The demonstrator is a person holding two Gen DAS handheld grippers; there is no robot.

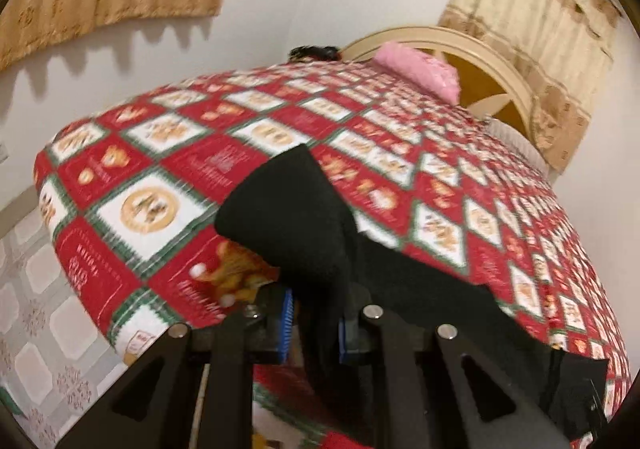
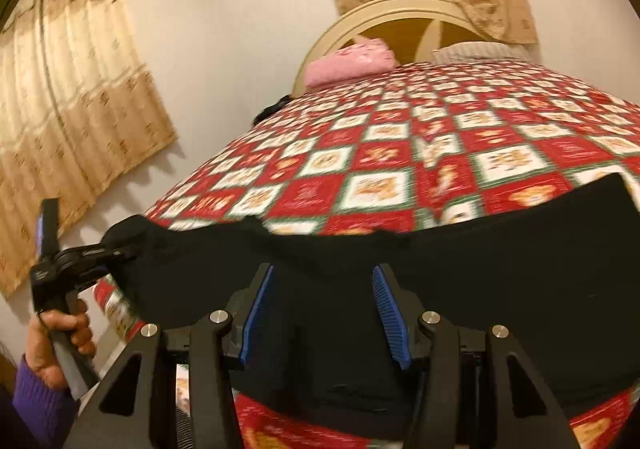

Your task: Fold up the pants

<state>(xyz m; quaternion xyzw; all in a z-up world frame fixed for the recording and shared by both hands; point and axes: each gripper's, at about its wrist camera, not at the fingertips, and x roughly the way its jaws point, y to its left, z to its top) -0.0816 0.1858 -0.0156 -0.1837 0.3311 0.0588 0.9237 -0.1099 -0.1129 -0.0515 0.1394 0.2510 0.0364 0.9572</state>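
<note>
- Bedroom w/ white walls, gold patterned curtains (image 2: 76,97) at far left, more drapes behind arched cream headboard (image 2: 404,9).
- Bed under red/white/green checked quilt (image 2: 384,153), tiled floor (image 1: 36,329) showing below its left edge.
- Pink folded bundle (image 2: 352,61) near headboard, striped pillow (image 2: 476,49) just right of it.
- Left hand (image 2: 60,345) in purple sleeve, wrapped round handle of left gripper (image 1: 312,321) at far left of right-wrist view.
- Left gripper: blue pads (image 1: 286,323) closed down on a bunched edge of black pants (image 1: 296,217), cloth squeezed between them and rising above the fingers in a peaked fold (slightly blurred, but the pinch reads clearly).
- Black pants stretched in a broad band across near edge of bed, from that clamped corner at left over to right side of quilt; top edge a bit wavy, lifted at left end.
- Right gripper (image 2: 322,313): jaws spread wide, blue pads (image 2: 256,317) well apart, nothing pinched; black cloth lying right beneath and in front of the gap (contact w/ fingertips can't be told).
- Pants running on rightwards past right gripper, dark edge resting on quilt near frame's right border.
</note>
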